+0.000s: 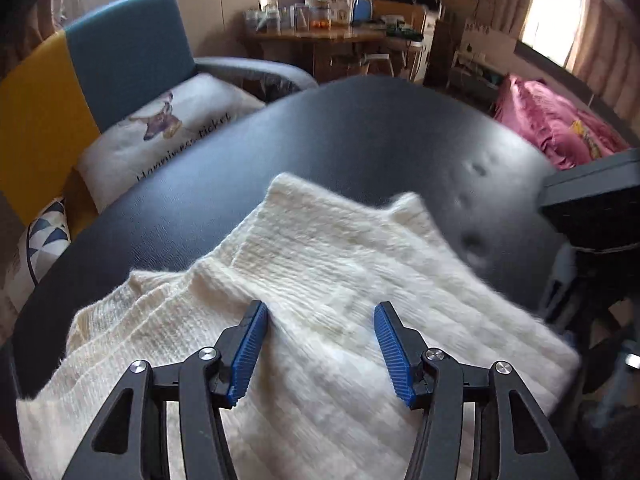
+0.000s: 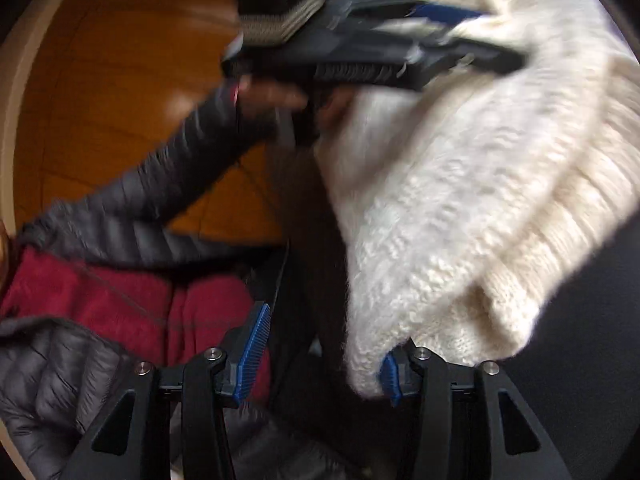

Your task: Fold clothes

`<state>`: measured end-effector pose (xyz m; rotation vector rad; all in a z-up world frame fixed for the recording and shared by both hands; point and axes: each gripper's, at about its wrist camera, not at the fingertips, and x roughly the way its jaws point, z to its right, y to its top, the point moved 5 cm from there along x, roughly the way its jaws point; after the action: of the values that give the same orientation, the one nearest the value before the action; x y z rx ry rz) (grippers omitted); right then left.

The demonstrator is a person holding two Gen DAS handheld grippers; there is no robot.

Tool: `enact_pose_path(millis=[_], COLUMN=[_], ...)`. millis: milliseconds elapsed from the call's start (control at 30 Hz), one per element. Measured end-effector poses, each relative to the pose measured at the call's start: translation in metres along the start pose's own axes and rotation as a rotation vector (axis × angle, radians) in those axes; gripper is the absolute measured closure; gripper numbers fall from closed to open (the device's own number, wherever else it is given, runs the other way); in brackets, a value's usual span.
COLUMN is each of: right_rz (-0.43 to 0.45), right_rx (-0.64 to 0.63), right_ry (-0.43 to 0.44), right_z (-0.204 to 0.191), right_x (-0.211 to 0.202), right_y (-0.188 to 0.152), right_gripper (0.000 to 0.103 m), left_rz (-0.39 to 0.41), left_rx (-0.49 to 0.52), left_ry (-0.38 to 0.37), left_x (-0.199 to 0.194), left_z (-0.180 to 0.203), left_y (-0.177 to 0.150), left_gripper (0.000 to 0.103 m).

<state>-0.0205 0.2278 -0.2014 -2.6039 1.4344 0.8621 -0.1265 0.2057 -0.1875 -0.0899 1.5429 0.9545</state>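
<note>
Left wrist view: our left gripper (image 1: 320, 320) stood with jaws wide apart above the cream sweater (image 1: 320, 264), which lay folded on the black table (image 1: 360, 128). Our right gripper (image 2: 324, 344) was also spread open, the sweater's hem draped over one finger (image 2: 390, 376), gripping nothing.

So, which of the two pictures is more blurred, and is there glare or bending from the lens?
Right wrist view: heavy motion blur on the white sweater, the sleeve and the other gripper. Left wrist view: mostly sharp, the sweater only soft at its far edge; bright windows are washed out. Both bend strongly at the rim, with dark corners.
</note>
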Motion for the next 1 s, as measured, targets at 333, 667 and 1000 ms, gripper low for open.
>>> enact_pose_path(millis=[333, 667, 1000], right_rz=[0.221, 0.58, 0.382], right_rx=[0.129, 0.098, 0.121], right_ry=[-0.067, -0.655, -1.079], right_z=[0.008, -0.014, 0.064], right_x=[-0.029, -0.124, -0.111], right_y=[-0.042, 0.008, 0.085], right_gripper=[0.056, 0.053, 0.09], left_rz=[0.098, 0.259, 0.175], left_rx=[-0.112, -0.18, -0.178], left_ry=[-0.028, 0.071, 0.121], left_x=[-0.008, -0.078, -0.057], left_z=[0.006, -0.042, -0.061], left_y=[-0.005, -0.025, -0.054], left_gripper=[0.041, 0.041, 0.041])
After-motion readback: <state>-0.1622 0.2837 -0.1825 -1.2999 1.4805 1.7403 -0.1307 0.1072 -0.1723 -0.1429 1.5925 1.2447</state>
